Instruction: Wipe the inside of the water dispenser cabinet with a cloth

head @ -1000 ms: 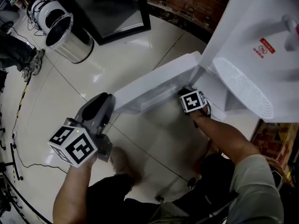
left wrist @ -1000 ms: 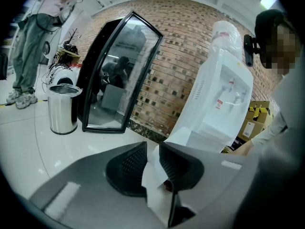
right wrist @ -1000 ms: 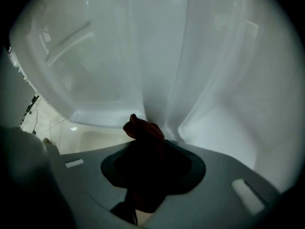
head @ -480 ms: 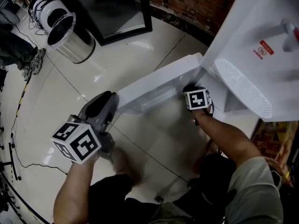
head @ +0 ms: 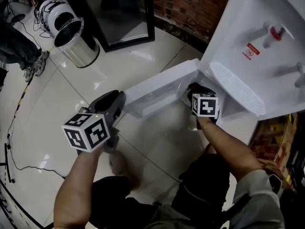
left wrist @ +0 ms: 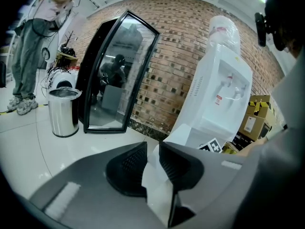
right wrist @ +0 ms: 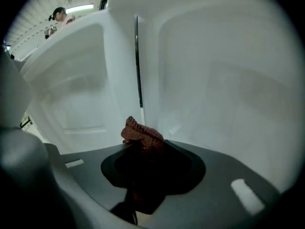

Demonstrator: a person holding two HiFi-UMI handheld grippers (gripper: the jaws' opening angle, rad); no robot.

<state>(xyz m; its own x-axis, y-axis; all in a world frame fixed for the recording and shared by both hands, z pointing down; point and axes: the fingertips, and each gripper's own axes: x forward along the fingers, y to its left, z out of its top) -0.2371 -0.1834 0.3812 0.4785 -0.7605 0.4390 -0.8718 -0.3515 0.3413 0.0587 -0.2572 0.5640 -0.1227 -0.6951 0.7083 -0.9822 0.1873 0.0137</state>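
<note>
water dispenser [head: 267, 37] and door [head: 157, 87] white; cloth [right wrist: 142, 135] reddish-brown; left claw [left wrist: 152, 149] dark grey; wall [left wrist: 181, 56] red brick; bin [head: 76, 44] silver; floor [head: 57, 94] glossy off-white tile.

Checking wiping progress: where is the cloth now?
In the right gripper view, the reddish-brown cloth is clamped in the right gripper, at the open white cabinet.
</note>
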